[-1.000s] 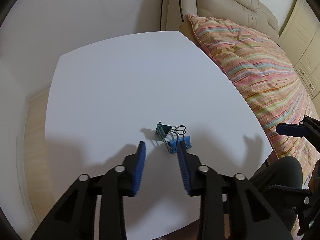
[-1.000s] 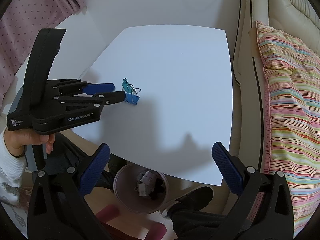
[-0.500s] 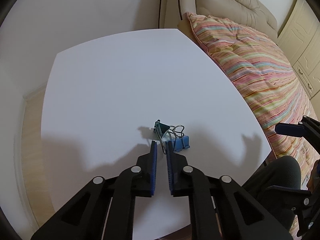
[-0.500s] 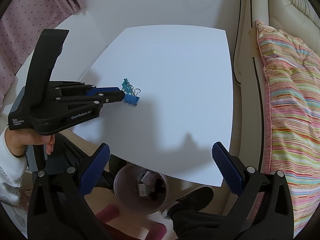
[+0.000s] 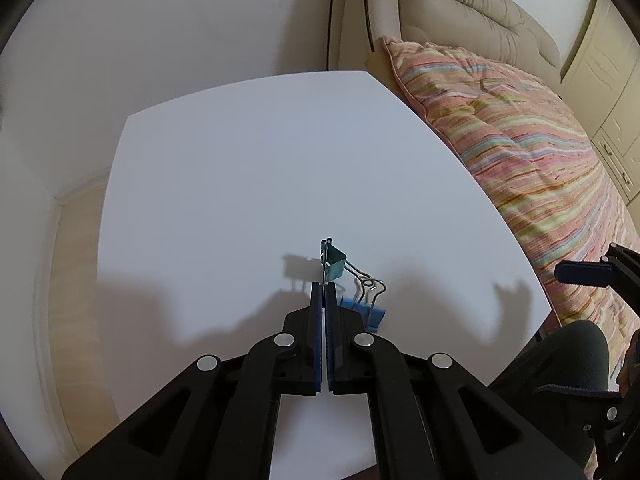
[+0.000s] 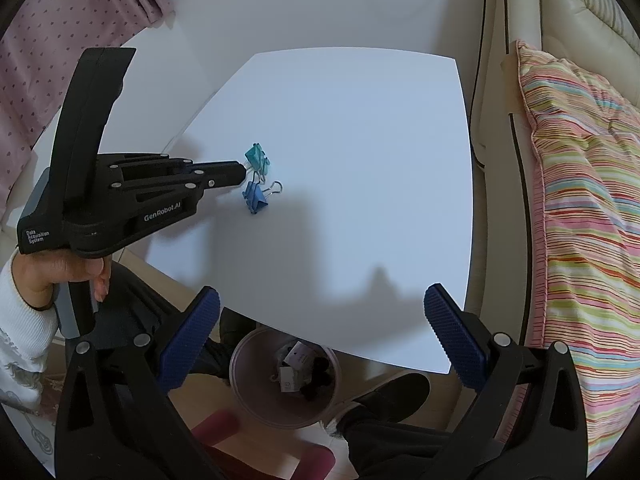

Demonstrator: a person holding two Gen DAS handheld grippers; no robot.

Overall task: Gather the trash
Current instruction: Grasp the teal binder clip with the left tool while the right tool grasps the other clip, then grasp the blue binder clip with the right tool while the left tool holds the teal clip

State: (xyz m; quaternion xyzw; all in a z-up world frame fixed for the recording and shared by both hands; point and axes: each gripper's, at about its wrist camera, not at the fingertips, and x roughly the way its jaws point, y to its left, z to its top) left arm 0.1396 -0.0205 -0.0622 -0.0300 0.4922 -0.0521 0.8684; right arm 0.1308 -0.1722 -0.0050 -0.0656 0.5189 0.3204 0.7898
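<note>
Two binder clips lie together on the white table (image 5: 240, 180): a teal one (image 5: 334, 264) and a blue one (image 5: 370, 314) just to its right. My left gripper (image 5: 324, 286) is shut on the teal clip's thin wire handle, and the clip's body stands up just past the fingertips. The right wrist view shows the same grip from the side, with the teal clip (image 6: 258, 156) at the left gripper's tip (image 6: 242, 174) and the blue clip (image 6: 254, 198) beside it on the table. My right gripper (image 6: 320, 292) hangs open over the table's near edge, nothing between its fingers.
A pinkish waste bin (image 6: 244, 376) with several scraps in it stands on the floor under the table's near edge. A striped cushion (image 5: 540, 152) and a cream sofa (image 5: 460, 12) border the table's right side. A person's knee (image 5: 560, 356) and shoe (image 6: 392, 396) are close by.
The left gripper's jaws went from wide apart to shut, pinching the teal clip's wire handle. The teal clip now stands more upright. The right gripper has not moved.
</note>
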